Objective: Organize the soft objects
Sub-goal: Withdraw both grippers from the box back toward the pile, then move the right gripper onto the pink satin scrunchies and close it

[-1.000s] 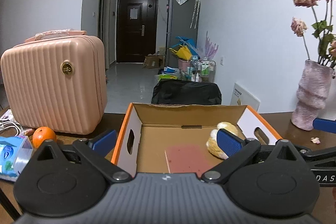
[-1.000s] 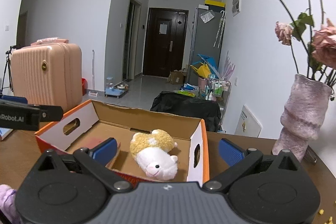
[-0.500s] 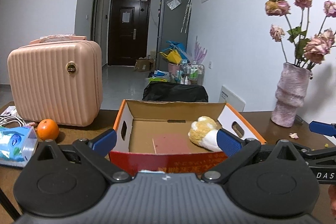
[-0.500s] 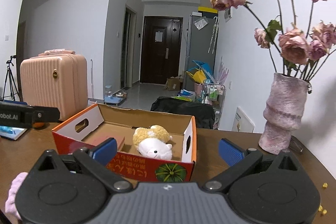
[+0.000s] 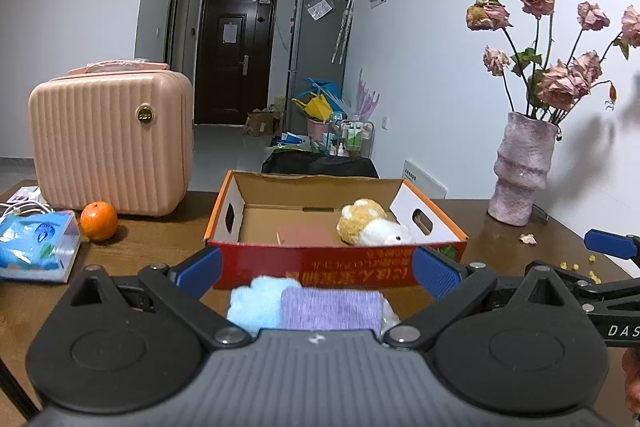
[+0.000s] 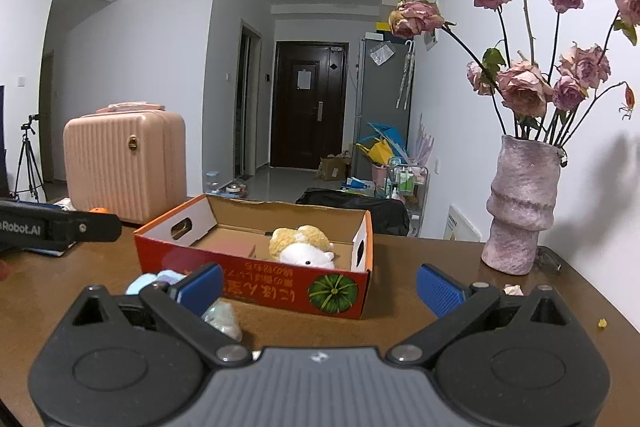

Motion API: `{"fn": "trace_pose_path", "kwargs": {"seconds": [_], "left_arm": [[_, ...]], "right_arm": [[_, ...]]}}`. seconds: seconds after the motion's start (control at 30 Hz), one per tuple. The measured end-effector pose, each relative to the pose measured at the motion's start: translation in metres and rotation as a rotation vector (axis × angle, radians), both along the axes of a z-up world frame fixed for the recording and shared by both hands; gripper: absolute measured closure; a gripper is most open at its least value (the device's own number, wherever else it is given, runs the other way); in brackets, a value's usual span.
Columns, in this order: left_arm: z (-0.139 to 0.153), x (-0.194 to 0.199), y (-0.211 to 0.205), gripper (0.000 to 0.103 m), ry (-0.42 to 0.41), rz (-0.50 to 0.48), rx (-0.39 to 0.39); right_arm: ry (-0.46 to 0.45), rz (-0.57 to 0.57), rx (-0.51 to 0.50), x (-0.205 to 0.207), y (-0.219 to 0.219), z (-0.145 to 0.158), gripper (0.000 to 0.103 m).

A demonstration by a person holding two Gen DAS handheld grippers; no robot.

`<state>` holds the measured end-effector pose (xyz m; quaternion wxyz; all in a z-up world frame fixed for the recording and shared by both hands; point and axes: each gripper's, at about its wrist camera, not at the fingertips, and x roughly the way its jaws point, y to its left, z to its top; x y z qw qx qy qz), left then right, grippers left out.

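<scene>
A plush hamster (image 5: 374,225), yellow and white, lay inside the open cardboard box (image 5: 320,269), toward its right end, so one soft thing was already stowed. Just near of the box, on the brown counter (image 5: 160,243), sat a small heap of soft cloths: a folded purple cloth (image 5: 330,307) with a light blue one (image 5: 260,301) touching its left side. In the left wrist view the left tool (image 5: 316,269) hung directly over that heap, its blue pads spread wide to either side of the cloths and gripping nothing. The step in hand looked like the pick-up of the next soft item; the next move would call for lowering the pads around the purple cloth, closing on it, then lifting it over the near wall of the box. The right tool (image 6: 318,285) was held level further right, aimed at the box's near right corner, likewise wide open and empty, with the cloth heap (image 6: 218,315) showing behind its left finger. Further out stood a pink ribbed suitcase (image 5: 112,143) at far left, an orange (image 5: 99,221) and a blue tissue pack (image 5: 36,247) beside it, and a vase of dried roses (image 5: 524,171) at far right.
</scene>
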<state>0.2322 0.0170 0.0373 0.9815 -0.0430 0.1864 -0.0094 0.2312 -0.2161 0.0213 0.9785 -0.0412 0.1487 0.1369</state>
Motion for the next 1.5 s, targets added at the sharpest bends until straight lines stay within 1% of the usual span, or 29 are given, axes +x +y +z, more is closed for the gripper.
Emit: {"fn": "trace_pose_path", "kwargs": {"seconds": [0.4, 0.7, 1.1, 1.27, 1.5], "left_arm": [[-0.011, -0.047, 0.001, 0.000, 0.010, -0.004, -0.006], [-0.029, -0.080, 0.003, 0.000, 0.037, -0.009, -0.004], [-0.054, -0.108, 0.008, 0.000, 0.066, -0.017, -0.010], [-0.055, -0.113, 0.007, 0.000, 0.048, -0.021, 0.001], [-0.057, -0.112, 0.006, 0.000, 0.051, -0.025, 0.016]], "right_arm": [[0.017, 0.001, 0.015, -0.048, -0.003, -0.017, 0.000], [0.049, 0.003, 0.039, -0.074, -0.003, -0.038, 0.000], [0.060, 0.019, 0.041, -0.086, 0.006, -0.060, 0.000], [0.060, 0.031, 0.039, -0.089, 0.010, -0.063, 0.000], [0.066, 0.042, 0.033, -0.087, 0.013, -0.066, 0.000]]}}
